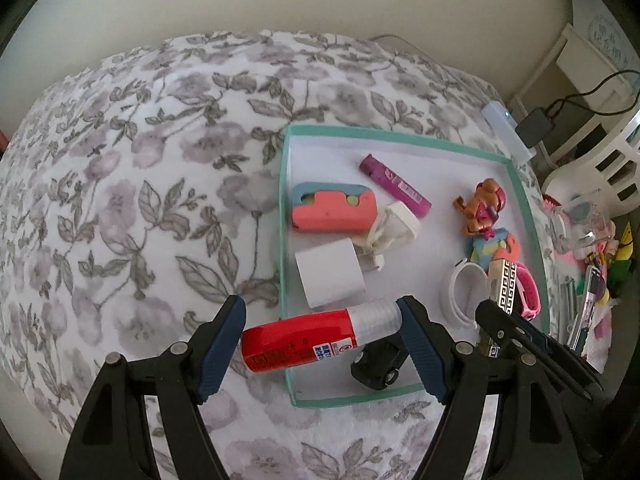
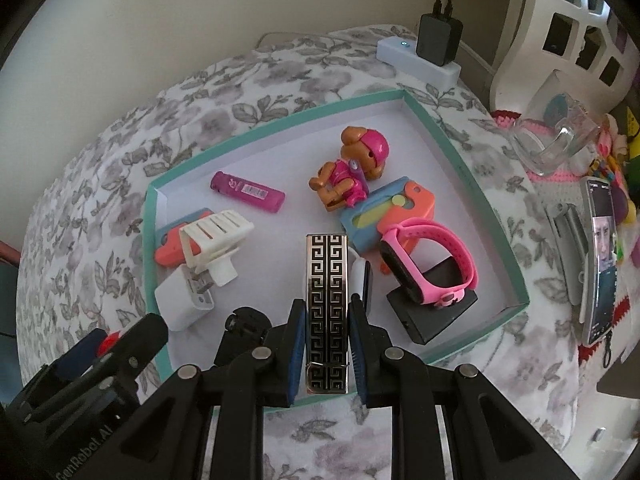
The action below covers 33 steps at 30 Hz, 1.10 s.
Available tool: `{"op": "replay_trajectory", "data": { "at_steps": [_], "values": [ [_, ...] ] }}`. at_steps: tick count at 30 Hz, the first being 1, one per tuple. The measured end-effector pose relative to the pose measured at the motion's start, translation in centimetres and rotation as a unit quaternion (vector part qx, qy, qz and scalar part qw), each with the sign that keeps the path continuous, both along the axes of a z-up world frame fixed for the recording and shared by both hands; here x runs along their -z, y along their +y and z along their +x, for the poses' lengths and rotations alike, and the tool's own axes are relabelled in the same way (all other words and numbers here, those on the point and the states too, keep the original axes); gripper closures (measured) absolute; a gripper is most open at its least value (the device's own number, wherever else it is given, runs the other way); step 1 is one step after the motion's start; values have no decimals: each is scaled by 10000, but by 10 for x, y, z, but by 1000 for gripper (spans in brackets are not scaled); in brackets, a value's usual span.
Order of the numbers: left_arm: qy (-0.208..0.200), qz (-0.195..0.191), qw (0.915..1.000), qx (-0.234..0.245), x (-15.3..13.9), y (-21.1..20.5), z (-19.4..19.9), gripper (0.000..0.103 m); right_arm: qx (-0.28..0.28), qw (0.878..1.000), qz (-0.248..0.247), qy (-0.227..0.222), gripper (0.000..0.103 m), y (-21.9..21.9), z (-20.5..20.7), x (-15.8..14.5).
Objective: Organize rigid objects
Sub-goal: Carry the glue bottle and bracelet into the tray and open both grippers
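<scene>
My left gripper (image 1: 320,322) is shut lengthwise on a red bottle (image 1: 296,344) with a clear cap, which hangs over the near left rim of the teal-edged tray (image 1: 400,134). My right gripper (image 2: 326,304) is shut on a silver case with a black key pattern (image 2: 326,280), held above the tray (image 2: 280,118). The case (image 1: 505,288) and right gripper (image 1: 500,320) show at the right of the left wrist view. In the tray lie a purple lighter (image 2: 248,192), a toy pup (image 2: 352,164), a white charger (image 1: 330,276), a pink watch (image 2: 428,264) and a black toy car (image 1: 376,364).
The tray rests on floral bedding (image 1: 140,200). Beyond it stands a white power strip (image 2: 420,60) with a black adapter. To the right are a glass cup (image 2: 560,140), a phone (image 2: 600,256), small colourful items and a white basket (image 2: 560,20). A wall rises behind.
</scene>
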<state>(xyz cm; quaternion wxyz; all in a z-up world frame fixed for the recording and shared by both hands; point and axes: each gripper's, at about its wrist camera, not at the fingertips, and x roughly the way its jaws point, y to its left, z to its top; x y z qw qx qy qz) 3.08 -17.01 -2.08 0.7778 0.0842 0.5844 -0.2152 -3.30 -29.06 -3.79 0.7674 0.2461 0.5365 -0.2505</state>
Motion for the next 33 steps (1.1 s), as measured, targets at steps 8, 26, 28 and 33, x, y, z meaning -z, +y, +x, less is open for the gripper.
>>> {"op": "replay_trajectory", "data": {
  "at_steps": [8,26,28,33],
  "values": [
    [283,-25,9996,-22,11,0,2,24,-20,9999,25,157,81,0,0,8],
    [243,164,9995,-96,15,2,6,24,-71,9995,82,302,79,1,3,15],
    [181,201,9995,-144,13,4,7,24,-83,9994,80,322,79,2,4,16],
    [30,380,9987,-343,12,11,13,23,-90,9993,90,364,76,1,4,17]
  ]
}}
